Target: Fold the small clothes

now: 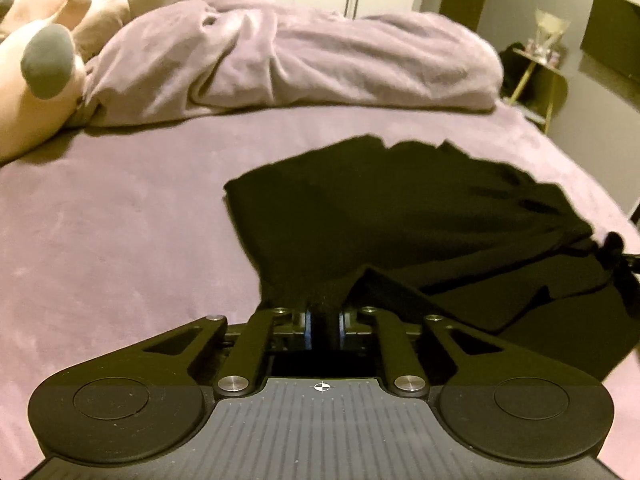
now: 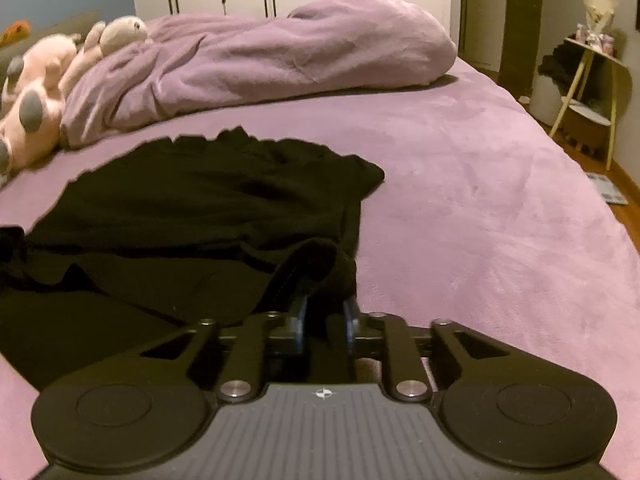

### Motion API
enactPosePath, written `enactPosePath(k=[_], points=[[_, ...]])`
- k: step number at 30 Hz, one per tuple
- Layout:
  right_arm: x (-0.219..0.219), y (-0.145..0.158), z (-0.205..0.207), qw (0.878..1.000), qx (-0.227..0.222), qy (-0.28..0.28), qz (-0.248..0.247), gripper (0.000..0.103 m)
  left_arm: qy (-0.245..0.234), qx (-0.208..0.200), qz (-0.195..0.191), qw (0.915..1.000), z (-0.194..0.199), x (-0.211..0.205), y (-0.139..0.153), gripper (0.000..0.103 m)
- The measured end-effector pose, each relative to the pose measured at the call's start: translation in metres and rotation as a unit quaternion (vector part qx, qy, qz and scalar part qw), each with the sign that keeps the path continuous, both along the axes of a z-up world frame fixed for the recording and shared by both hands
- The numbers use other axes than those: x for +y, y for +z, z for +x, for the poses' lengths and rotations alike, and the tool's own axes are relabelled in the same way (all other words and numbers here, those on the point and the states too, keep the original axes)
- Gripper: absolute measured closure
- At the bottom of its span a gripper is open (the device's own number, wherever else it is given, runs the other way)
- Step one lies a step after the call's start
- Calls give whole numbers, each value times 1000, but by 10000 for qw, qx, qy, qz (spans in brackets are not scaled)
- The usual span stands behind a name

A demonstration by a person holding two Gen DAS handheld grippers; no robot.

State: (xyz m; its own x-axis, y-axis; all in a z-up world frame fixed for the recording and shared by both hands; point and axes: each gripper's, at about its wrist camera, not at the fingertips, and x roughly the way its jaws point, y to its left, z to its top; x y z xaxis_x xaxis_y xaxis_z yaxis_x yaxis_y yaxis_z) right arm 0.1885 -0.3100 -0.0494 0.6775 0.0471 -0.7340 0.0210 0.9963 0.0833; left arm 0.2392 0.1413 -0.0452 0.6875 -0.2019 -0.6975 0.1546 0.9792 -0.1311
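Pinching only a thin bit of cloth each, the left gripper [image 1: 323, 322] and the right gripper [image 2: 325, 326] have their jaws closed nearly together on the two near corners of the black garment [image 1: 400, 220], so a corner could slip free if one side pulls harder or lifts faster than the other, leaving the fold crooked. The garment is dark, soft and limp, lying mostly flat on the purple bed [image 1: 120, 220] with a wavy far edge and some bunching near the grips, well short of the rumpled blanket [image 1: 280, 60].
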Motion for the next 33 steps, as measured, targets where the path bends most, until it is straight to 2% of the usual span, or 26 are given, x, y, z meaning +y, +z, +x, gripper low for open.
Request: enactPosePath(k=[2,5,9,11,14,18,21,22,23,24,25,26,28,29,30,31,33], points=[[-2,6,-2,9999,-123,-40,85,94,7,-32,-190,9998,-4,4,12,91],[-7,20,-5,9988,-349,-104,328,95,75,-288,-486,9984,-7,12,41,91],[-16,43,11,9940,-665,-349,793,95,419,-528,-881,9938,14,27,75,91],[-17,48,28,9920,-730,-517,885,95,696,-591,-725,9932,35,30,82,91],[-15,48,68,9915,-749,-748,758,95,1045,-422,-589,9919,78,34,79,91],[-10,36,125,9919,-628,-960,551,95,1326,-199,-242,9907,133,31,61,91],[-3,24,160,9923,-569,-1036,364,95,1574,-100,-27,9875,158,26,45,90],[-1,19,169,9923,-544,-1078,294,95,1662,-56,47,9861,166,25,38,88],[1,14,179,9923,-511,-1113,207,95,1777,-5,137,9840,172,24,30,79],[3,9,186,9920,-493,-1150,147,95,1864,49,226,9822,176,24,24,75],[3,4,189,9915,-467,-1206,110,94,1953,98,315,9802,179,24,19,68],[3,-1,193,9907,-430,-1291,88,85,2056,121,366,9779,180,25,14,64],[2,-4,191,9871,-418,-1546,41,79,2127,19,286,9767,170,30,12,59],[4,-2,184,9879,-563,-1444,58,74,2153,-80,214,9763,162,33,13,52],[6,1,174,9883,-731,-1336,15,69,2142,-145,139,9766,153,36,14,51],[9,3,165,9882,-851,-1270,-64,60,2057,-166,37,9785,144,38,15,50],[19,3,148,9910,-968,-905,-174,57,1785,-115,-104,9838,131,37,11,51]])
